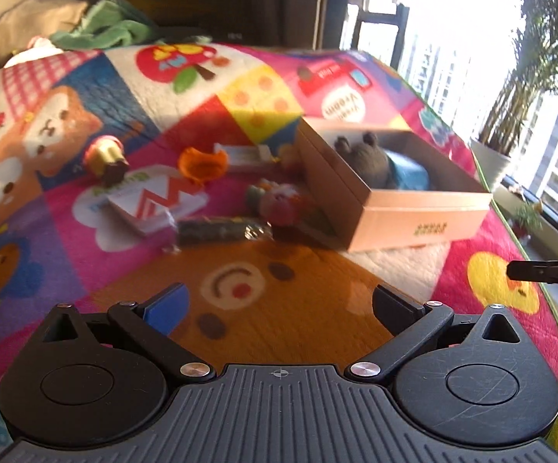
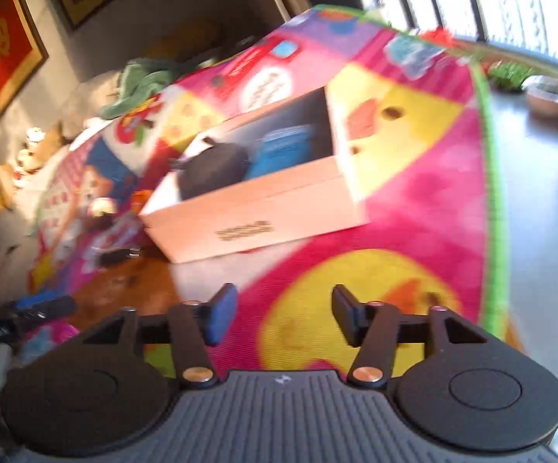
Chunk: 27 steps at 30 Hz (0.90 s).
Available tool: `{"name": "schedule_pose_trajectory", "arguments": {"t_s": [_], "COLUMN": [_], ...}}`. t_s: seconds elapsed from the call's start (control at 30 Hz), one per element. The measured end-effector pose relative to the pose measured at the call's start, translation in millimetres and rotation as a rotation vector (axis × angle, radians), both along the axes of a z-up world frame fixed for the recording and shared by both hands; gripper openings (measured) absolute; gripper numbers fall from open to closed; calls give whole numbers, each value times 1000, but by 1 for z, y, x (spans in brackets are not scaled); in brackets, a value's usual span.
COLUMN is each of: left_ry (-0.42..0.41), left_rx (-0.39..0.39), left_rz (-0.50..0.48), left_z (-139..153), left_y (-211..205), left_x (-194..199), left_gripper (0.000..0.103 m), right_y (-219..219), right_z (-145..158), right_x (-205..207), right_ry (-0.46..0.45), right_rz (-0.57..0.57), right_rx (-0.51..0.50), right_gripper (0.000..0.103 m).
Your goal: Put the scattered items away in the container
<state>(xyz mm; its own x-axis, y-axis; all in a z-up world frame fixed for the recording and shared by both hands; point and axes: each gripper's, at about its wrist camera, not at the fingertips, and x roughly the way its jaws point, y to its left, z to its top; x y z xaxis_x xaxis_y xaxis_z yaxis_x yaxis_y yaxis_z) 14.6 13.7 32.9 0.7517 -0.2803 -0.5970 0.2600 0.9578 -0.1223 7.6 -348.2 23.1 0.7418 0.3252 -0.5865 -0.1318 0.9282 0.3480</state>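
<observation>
Both claws empty above the mat (image 1: 317, 270), left gripper (image 1: 279, 308) spread wide, right gripper (image 2: 282, 316) about half open, while the box (image 1: 414, 216) holds bear (image 1: 367, 154) and blue item (image 1: 410, 177); card (image 1: 155, 200), wrapped bar (image 1: 217, 229) and toys lie left of it, likely next.

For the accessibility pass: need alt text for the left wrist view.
An open left gripper holds nothing above a colourful cartoon play mat, facing a cardboard box that holds a grey plush bear and something blue. Left of the box lie scattered toys, a card pack and a dark wrapped bar.
</observation>
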Motion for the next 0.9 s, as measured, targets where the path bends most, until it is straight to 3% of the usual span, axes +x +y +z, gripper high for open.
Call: {"name": "schedule_pose_trajectory", "arguments": {"t_s": [0.1, 0.2, 0.33, 0.43, 0.57, 0.63, 0.7, 0.73, 0.77, 0.9], "left_ry": [18, 0, -62, -52, -17, -15, 0, 8, 15, 9], "left_rx": [6, 30, 116, 189, 159, 172, 177, 168, 161, 160], "left_rz": [-4, 29, 34, 67, 106, 111, 135, 138, 134, 127], "left_z": [-3, 1, 3, -7, -21, -26, -31, -33, -33, -33], "left_y": [-7, -10, -9, -10, -11, -14, -14, -12, -11, -7], "left_x": [2, 10, 39, 70, 99, 107, 113, 114, 114, 106], "left_gripper": [103, 103, 103, 103, 103, 103, 103, 100, 89, 89], "right_y": [-1, 5, 21, 33, 46, 49, 51, 52, 53, 56], "right_z": [-1, -2, -5, -10, -18, -16, -16, -17, -17, -18], "right_x": [-11, -10, 1, 1, 0, -2, -3, -3, -2, -1], "right_ry": [-46, -72, -98, -112, -109, -126, -135, -132, -129, -122], "right_rz": [17, 39, 54, 70, 92, 104, 112, 119, 123, 130], "right_rx": [-40, -50, -99, -132, -185, -199, -211, -216, -221, -233], "right_gripper": [74, 83, 84, 87, 88, 98, 101, 101, 101, 101]}}
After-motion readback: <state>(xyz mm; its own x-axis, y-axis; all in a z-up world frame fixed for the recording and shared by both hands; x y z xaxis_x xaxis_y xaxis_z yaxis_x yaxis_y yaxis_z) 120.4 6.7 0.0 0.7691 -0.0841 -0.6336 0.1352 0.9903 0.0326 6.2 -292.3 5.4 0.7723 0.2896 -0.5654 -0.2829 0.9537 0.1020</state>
